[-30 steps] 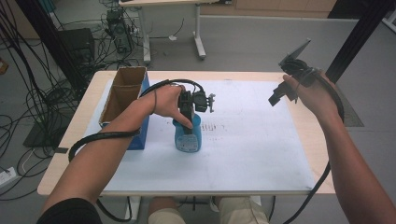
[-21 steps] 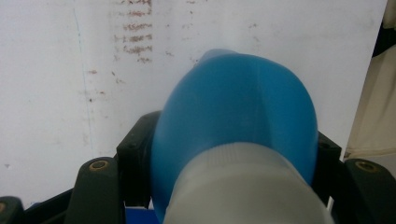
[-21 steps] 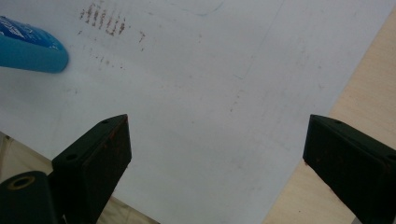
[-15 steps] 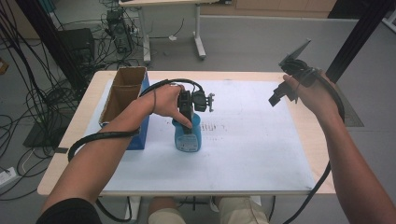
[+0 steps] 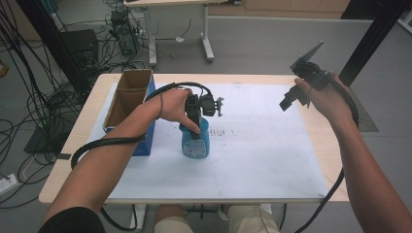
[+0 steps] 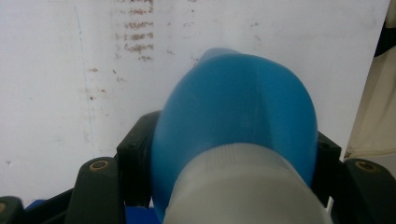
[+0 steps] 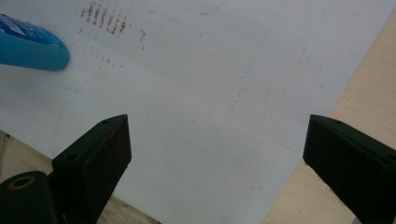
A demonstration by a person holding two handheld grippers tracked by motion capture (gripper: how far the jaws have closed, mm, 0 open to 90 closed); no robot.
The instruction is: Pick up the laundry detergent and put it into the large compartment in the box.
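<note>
A blue plastic bottle with a white cap (image 5: 195, 141) stood upright on the white sheet (image 5: 262, 145) near the bench's middle, clamped by the left gripper (image 5: 197, 127). The right gripper (image 5: 287, 100) hung over the far right corner, jaws wide apart. A brown cardboard box (image 5: 127, 97) sat along the left edge.

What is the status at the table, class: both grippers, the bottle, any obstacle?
Left gripper shut on blue bottle, bottle upright on white mat. Right gripper open, raised, empty. Cardboard box left of bottle, not blocking.
</note>
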